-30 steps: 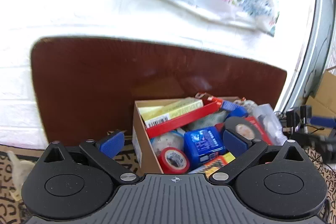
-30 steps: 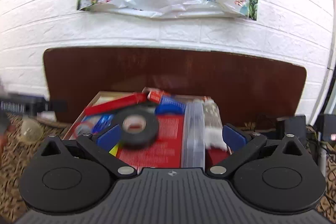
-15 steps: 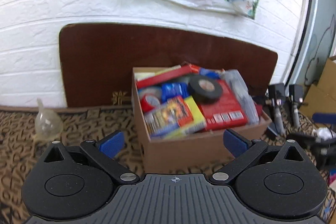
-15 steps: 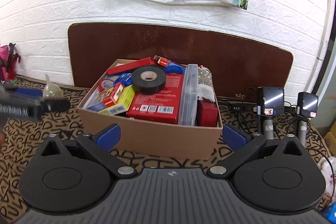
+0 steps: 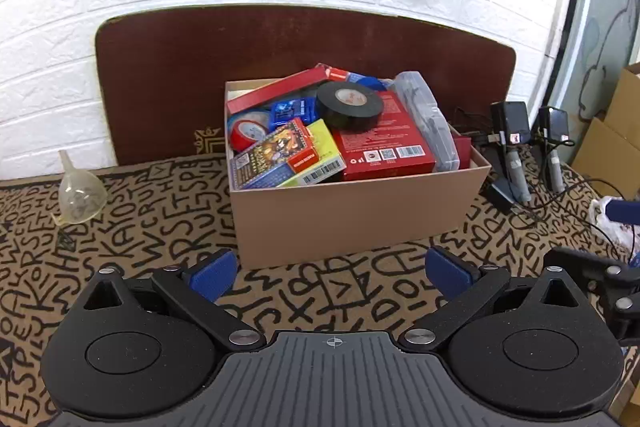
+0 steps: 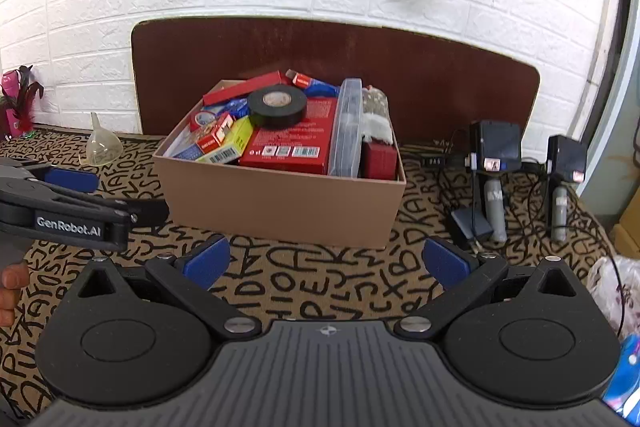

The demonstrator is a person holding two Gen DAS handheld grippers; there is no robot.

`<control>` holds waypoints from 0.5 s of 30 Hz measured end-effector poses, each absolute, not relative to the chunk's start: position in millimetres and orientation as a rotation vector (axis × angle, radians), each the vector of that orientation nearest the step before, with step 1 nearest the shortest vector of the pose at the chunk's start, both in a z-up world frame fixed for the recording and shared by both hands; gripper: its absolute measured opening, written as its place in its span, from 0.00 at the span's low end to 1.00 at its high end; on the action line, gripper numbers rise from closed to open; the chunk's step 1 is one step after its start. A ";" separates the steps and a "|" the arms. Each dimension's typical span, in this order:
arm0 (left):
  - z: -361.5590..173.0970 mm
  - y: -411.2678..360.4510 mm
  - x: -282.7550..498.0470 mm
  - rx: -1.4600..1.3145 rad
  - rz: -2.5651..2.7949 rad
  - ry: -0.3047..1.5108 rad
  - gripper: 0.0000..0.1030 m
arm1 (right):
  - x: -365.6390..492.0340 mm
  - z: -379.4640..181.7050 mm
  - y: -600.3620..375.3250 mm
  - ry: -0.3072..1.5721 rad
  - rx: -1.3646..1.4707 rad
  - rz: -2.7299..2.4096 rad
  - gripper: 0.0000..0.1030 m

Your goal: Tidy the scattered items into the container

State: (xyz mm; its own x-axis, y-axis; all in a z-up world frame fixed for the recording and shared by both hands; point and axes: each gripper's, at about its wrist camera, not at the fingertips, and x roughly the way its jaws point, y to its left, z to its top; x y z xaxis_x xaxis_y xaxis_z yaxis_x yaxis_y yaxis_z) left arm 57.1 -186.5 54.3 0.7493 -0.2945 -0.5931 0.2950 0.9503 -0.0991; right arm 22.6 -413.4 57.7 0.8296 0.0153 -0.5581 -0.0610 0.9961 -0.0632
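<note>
A brown cardboard box [image 5: 352, 211] [image 6: 280, 203] stands on the patterned mat, full of items. A black tape roll [image 5: 349, 105] [image 6: 277, 105] lies on a red box [image 5: 384, 143] [image 6: 294, 135]. Beside them are a red tape roll [image 5: 249, 131], a card pack [image 5: 276, 157] and a clear plastic case [image 6: 347, 131]. My left gripper [image 5: 328, 273] is open and empty, in front of the box above the mat; it also shows in the right wrist view [image 6: 72, 195]. My right gripper [image 6: 326, 261] is open and empty, in front of the box.
A clear funnel [image 5: 78, 193] [image 6: 102, 145] lies on the mat left of the box. Two black devices with cables [image 6: 496, 163] stand to the right. A brown board [image 5: 304, 43] leans on the white brick wall behind. A cardboard carton [image 5: 616, 147] is at far right.
Both grippers have pulled back from over the box to in front of it. The black tape roll now rests on the red box. Both stay open.
</note>
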 end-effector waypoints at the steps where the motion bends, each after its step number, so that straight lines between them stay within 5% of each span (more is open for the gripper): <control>1: 54.6 -186.7 56.2 -0.001 -0.323 0.647 1.00 | 22.7 56.4 -413.3 0.594 -0.077 0.045 0.99; 15: 54.5 -198.5 62.7 0.032 -0.346 0.666 1.00 | 33.9 48.7 -408.9 0.626 -0.074 0.067 1.00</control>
State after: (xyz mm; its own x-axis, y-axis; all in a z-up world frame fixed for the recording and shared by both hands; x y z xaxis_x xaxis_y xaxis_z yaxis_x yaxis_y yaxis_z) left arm 62.7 -198.5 54.5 0.7314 -0.3046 -0.6102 0.3248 0.9423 -0.0811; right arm 33.9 -408.9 48.7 0.8081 0.0402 -0.5877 -0.0847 0.9952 -0.0485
